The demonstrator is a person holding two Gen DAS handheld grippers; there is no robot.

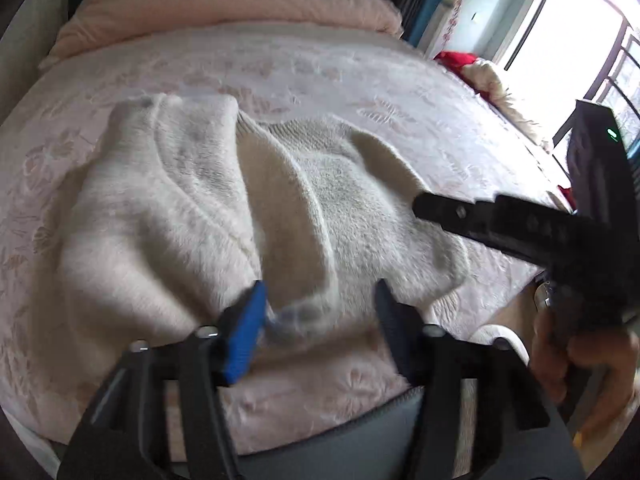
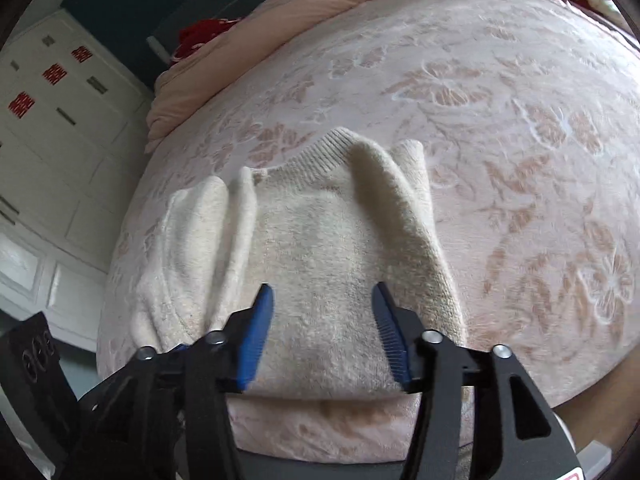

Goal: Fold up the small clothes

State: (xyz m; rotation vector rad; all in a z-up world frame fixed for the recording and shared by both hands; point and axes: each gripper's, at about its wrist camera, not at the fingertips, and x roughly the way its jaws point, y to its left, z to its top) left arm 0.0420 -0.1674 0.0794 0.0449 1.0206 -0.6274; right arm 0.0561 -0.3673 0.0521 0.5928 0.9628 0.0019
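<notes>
Pink floral bedspread (image 2: 500, 128) carried a fluffy cream knit sweater (image 2: 320, 240) near its front edge, sleeves folded in. Left gripper (image 1: 320, 304) and right gripper (image 2: 322, 308) both hovered wide, empty. Next up, probably: grab the hem, fold toward the collar.

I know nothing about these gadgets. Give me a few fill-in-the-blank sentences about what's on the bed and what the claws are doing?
1. The cream sweater lies on a pink floral ____.
2. Both of its sleeves are folded ____ over the body.
3. The right claw has its jaws ____, gripping nothing.
4. The pads on the left claw are coloured ____.

Missing words: bedspread; inward; open; blue
</notes>
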